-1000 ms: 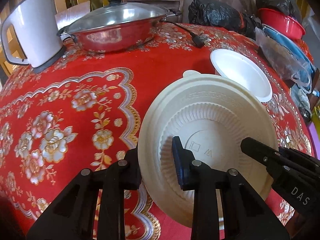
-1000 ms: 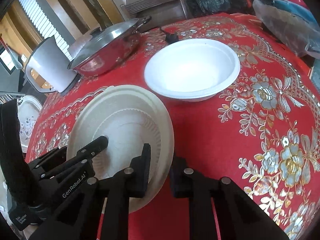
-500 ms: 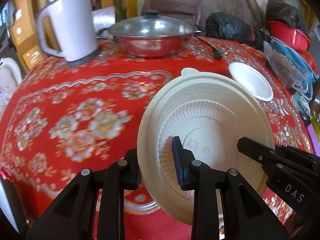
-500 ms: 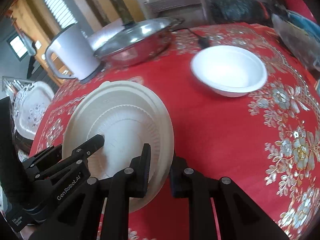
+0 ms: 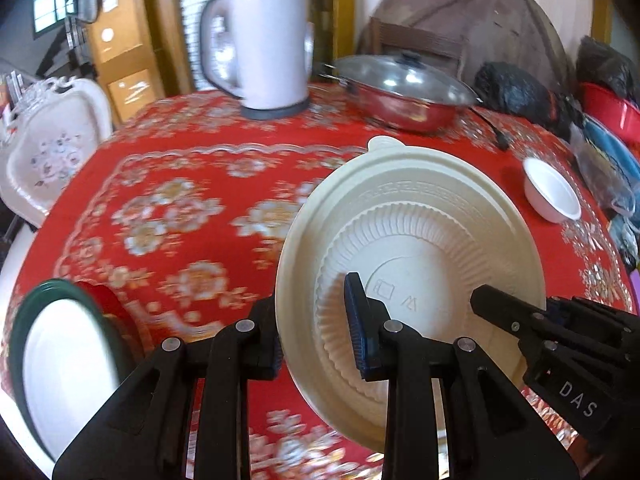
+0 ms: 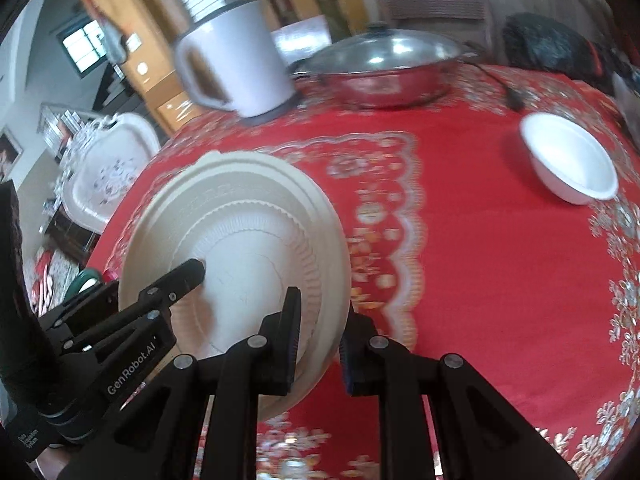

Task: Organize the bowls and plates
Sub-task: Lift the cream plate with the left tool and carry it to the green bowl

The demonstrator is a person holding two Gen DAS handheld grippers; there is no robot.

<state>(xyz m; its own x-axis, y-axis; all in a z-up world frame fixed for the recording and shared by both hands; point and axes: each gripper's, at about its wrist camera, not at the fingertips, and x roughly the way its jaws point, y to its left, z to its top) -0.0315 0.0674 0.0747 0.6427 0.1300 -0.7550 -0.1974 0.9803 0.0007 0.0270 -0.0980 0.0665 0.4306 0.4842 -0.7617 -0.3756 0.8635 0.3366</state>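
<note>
I hold one cream plate (image 5: pixel 420 216) between both grippers, tilted on edge above the table (image 5: pixel 192 184), underside toward the cameras. The left gripper (image 5: pixel 316 328) has its fingers narrow and clamped on the plate's left rim: one finger sits behind the rim, the other, blue-padded, presses on the ribbed underside. The right gripper (image 6: pixel 318 338) grips the opposite rim the same way, fingers narrow, rim between the pads. In the left view the right gripper's black finger lies across the plate's lower right; in the right view the left gripper's finger reaches the plate's centre.

At the near left table edge lies a white plate on a dark green one (image 5: pixel 60 356), with a red piece just behind; blur hides detail.

The table carries a red floral cloth. Farther off, to the right, a small white bowl (image 6: pixel 568 164) stands upright and empty, well apart from the held plate.

At the far edge stand a white kettle (image 5: pixel 260 44) and, to its right, a lidded steel pan (image 5: pixel 404 88). Black bags (image 5: pixel 516 92) lie beyond the pan.
</note>
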